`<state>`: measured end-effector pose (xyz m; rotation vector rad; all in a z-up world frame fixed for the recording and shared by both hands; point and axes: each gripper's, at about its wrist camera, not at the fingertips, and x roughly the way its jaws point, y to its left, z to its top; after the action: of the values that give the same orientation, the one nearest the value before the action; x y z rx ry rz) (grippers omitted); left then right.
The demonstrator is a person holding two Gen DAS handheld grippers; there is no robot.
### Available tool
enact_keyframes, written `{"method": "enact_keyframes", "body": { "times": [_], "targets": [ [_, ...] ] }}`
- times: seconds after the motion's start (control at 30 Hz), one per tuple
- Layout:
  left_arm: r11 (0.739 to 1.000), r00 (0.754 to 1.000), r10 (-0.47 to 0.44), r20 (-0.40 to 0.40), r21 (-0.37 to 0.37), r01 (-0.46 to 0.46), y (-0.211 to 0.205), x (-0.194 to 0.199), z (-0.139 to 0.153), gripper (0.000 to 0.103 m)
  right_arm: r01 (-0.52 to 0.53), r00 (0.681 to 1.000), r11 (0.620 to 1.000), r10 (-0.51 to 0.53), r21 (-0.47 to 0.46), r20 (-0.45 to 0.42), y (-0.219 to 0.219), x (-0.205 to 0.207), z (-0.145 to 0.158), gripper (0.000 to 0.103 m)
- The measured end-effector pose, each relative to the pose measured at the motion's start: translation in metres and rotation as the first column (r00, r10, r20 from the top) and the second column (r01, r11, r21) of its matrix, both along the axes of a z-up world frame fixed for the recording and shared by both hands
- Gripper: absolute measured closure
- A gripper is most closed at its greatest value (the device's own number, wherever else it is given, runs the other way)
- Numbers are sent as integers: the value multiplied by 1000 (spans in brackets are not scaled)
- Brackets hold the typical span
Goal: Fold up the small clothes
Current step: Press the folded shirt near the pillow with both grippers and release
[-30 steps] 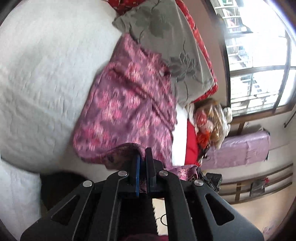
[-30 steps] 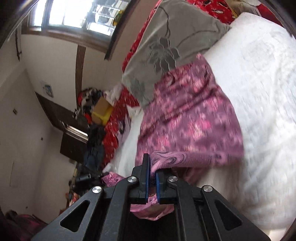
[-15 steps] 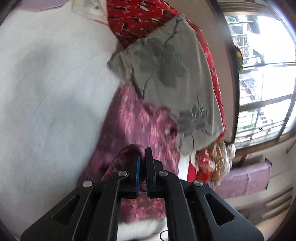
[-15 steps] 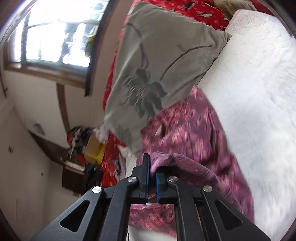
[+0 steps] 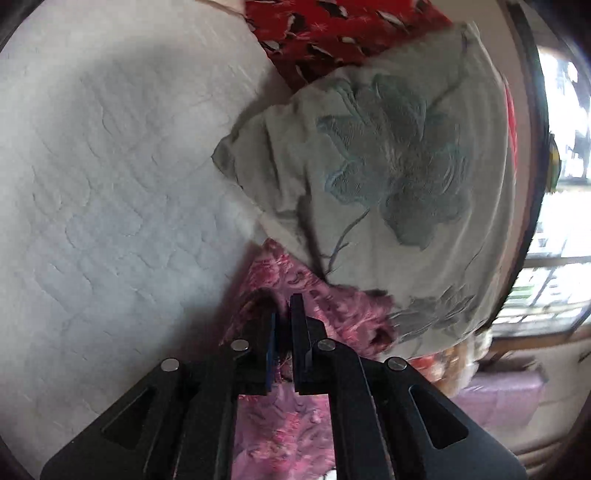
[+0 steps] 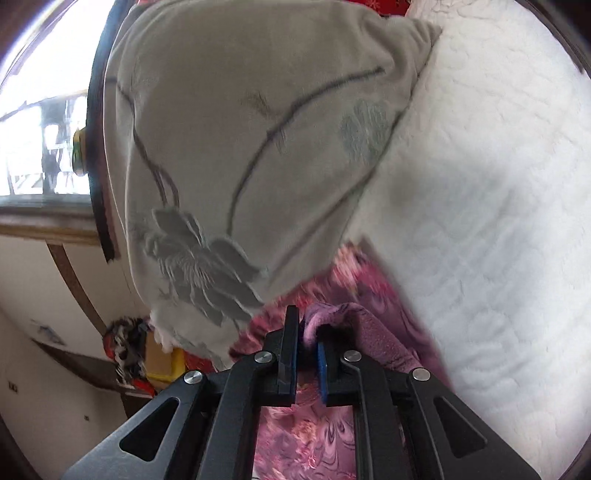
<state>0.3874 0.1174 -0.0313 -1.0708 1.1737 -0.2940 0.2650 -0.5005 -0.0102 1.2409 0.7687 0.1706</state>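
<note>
A pink and purple floral garment (image 5: 284, 273) lies on the white quilted bed cover (image 5: 92, 184), its far end up against a grey pillow (image 5: 388, 184). My left gripper (image 5: 282, 314) is shut on a fold of the garment's edge, just above the rest of the cloth. In the right wrist view the garment (image 6: 314, 424) spreads below my right gripper (image 6: 306, 328). Its jaws are opening. A purple fold of the garment still sits between them and drapes over the right-hand finger. Both grippers are close to the grey pillow (image 6: 240, 147).
A red patterned cloth (image 5: 332, 29) lies behind the pillow. The white bed cover (image 6: 480, 221) stretches away on the right. A bright window (image 6: 37, 110) and a cluttered shelf with a yellow box (image 6: 162, 365) are beyond the bed's edge.
Both grippers carried the garment's near edge forward over the rest of it, up to the grey pillow. The right jaws have parted slightly; the left stays shut.
</note>
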Motion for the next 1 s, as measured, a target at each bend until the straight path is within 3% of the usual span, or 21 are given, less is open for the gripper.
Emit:
{"method": "enact_keyframes", "body": {
  "times": [0.07, 0.1, 0.13, 0.17, 0.23, 0.3, 0.37, 0.5, 0.57, 0.6, 0.63, 0.67, 0.77, 0.83, 0.87, 0.9, 0.93, 1.0],
  "targets": [
    [997, 999, 31, 21, -75, -29, 10, -6, 4, 87, 27, 1000, 999, -28, 27, 12, -8, -1, 5, 83],
    [996, 998, 47, 35, -82, -44, 15, -9, 7, 80, 58, 998, 998, -58, 30, 25, -12, -5, 7, 72],
    [996, 996, 65, 54, -68, -62, 22, -14, 12, 66, 112, 992, 993, -114, 32, 54, -21, -13, 12, 58],
    [996, 994, 77, 72, -49, -74, 28, -18, 17, 57, 142, 986, 989, -145, 47, 78, -28, -20, 15, 54],
    [997, 993, 70, 92, -26, -68, 34, -24, 21, 54, 166, 980, 986, -168, 29, 106, -36, -30, 19, 51],
    [1000, 995, 23, 93, 0, -23, 32, -27, 18, 47, 98, 995, 985, -94, -144, 33, -30, -29, 24, 51],
    [998, 997, -38, 68, 50, 35, 22, -28, 8, 42, -8, 999, 946, -6, -323, -41, -13, -23, 24, 51],
    [987, 991, -134, 2, 92, 133, -7, -25, -13, 42, -144, 988, 852, 95, -503, -122, 23, 3, 19, 51],
    [979, 989, -145, 24, 149, 140, -17, -24, -9, 46, -176, 984, 804, 120, -569, -134, 39, 15, 20, 52],
    [972, 987, -151, 48, 187, 140, -20, -23, -3, 52, -187, 982, 786, 140, -590, -125, 46, 19, 22, 70],
    [964, 984, -160, 81, 228, 138, -23, -22, 4, 74, -186, 982, 758, 157, -626, -102, 54, 22, 29, 96],
    [952, 980, -167, 105, 275, 132, -25, -20, 11, 87, -170, 984, 754, 166, -634, -66, 57, 22, 37, 96],
    [933, 985, -139, 99, 347, 97, -22, -12, 10, 95, -22, 994, 818, 78, -575, 74, 38, 14, 52, 101],
    [914, 992, -116, 51, 397, 86, -19, -4, -1, 95, 19, 1000, 847, -12, -531, 17, 18, 18, 38, 101],
    [911, 994, -99, 36, 405, 77, -16, -2, -6, 97, -5, 996, 848, -40, -529, -75, 12, 23, 22, 101],
    [926, 996, -83, 35, 371, 64, -10, -3, -8, 97, -40, 985, 848, -57, -529, -166, 8, 25, 7, 101],
    [935, 997, -74, 37, 351, 56, -6, -6, -7, 97, -46, 977, 855, -70, -517, -202, 8, 25, 0, 101],
    [948, 995, -79, 61, 313, 56, 1, -19, 0, 97, 18, 985, 885, -97, -465, -146, 2, 7, 3, 94]
  ]
}}
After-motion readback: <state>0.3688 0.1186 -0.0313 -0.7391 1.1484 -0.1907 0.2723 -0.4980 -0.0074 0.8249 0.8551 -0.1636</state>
